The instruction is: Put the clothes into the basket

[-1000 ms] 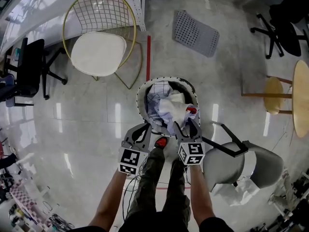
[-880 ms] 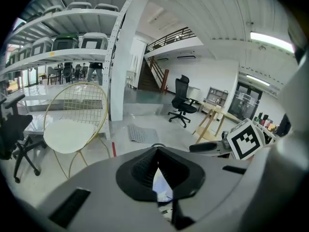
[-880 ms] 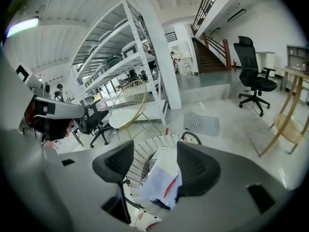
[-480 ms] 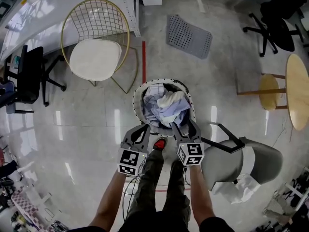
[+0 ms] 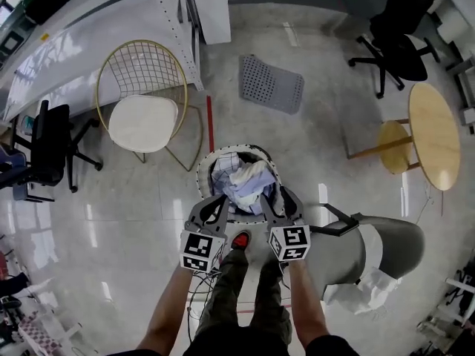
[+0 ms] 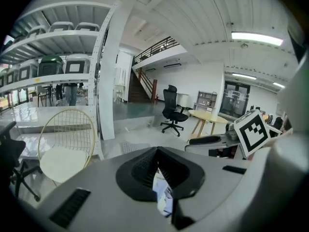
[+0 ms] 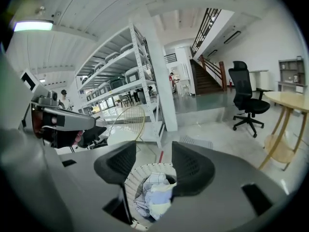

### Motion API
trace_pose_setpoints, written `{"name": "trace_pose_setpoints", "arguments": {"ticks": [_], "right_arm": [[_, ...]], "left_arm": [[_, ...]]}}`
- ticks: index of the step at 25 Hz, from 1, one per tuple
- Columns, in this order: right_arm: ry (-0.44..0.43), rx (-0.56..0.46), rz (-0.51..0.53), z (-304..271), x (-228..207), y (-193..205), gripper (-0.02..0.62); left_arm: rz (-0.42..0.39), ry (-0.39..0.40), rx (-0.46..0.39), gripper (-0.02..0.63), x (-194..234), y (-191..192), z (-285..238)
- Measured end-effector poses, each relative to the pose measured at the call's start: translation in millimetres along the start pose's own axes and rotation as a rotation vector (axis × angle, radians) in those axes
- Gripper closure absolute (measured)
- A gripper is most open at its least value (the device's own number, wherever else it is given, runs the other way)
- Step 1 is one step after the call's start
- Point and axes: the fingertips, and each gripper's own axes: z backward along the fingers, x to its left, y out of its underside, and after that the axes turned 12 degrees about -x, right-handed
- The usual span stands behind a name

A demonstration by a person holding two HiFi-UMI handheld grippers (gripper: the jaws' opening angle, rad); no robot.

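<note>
A white woven basket (image 5: 202, 170) stands on the floor just ahead of my feet. Pale blue, white and checked clothes (image 5: 241, 178) lie piled inside it. Both grippers hang above its near rim and touch nothing. My left gripper (image 5: 221, 200) is shut, its pads meeting at the tips with nothing between them. In the left gripper view (image 6: 155, 151) a bit of the clothes (image 6: 162, 193) shows far below through the narrow slit. My right gripper (image 5: 273, 197) is open with its jaws closing on nothing. Between its jaws (image 7: 154, 152) I see the basket (image 7: 137, 174) and clothes (image 7: 155, 197) below.
A gold wire chair with a white cushion (image 5: 145, 117) stands to the far left, and a grey perforated mat (image 5: 271, 84) lies beyond the basket. A grey chair (image 5: 375, 247) is close on my right. A round wooden table (image 5: 434, 136), a stool (image 5: 393, 145) and black office chairs (image 5: 401, 47) stand further off.
Both grippers have lifted up and back from the basket. The pale cloth that was at the right gripper's jaws now lies inside the basket.
</note>
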Motion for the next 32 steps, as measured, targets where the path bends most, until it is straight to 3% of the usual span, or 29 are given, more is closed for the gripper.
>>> {"name": "trace_pose_setpoints", "arguments": {"ticks": [13, 19, 26, 32], "right_arm": [[0.101, -0.203, 0.088, 85.0, -27.2, -126.3, 0.516], [0.197, -0.263, 0.129, 135.1, -48.5, -166.8, 0.546], [0.36, -0.336, 0.124, 215.5, -95.3, -195.5, 0.551], [0.547, -0.356, 0.104, 300.6, -153.0, -190.6, 0.552]], "left_arm": [[-0.101, 0.117, -0.109, 0.6, -78.7, -92.4, -7.3], [-0.126, 0.188, -0.153, 0.6, -122.4, -127.9, -11.4], [-0.16, 0.349, -0.181, 0.6, -208.0, -153.2, -31.8], [-0.194, 0.528, -0.172, 0.6, -306.7, -152.9, -51.1]]}}
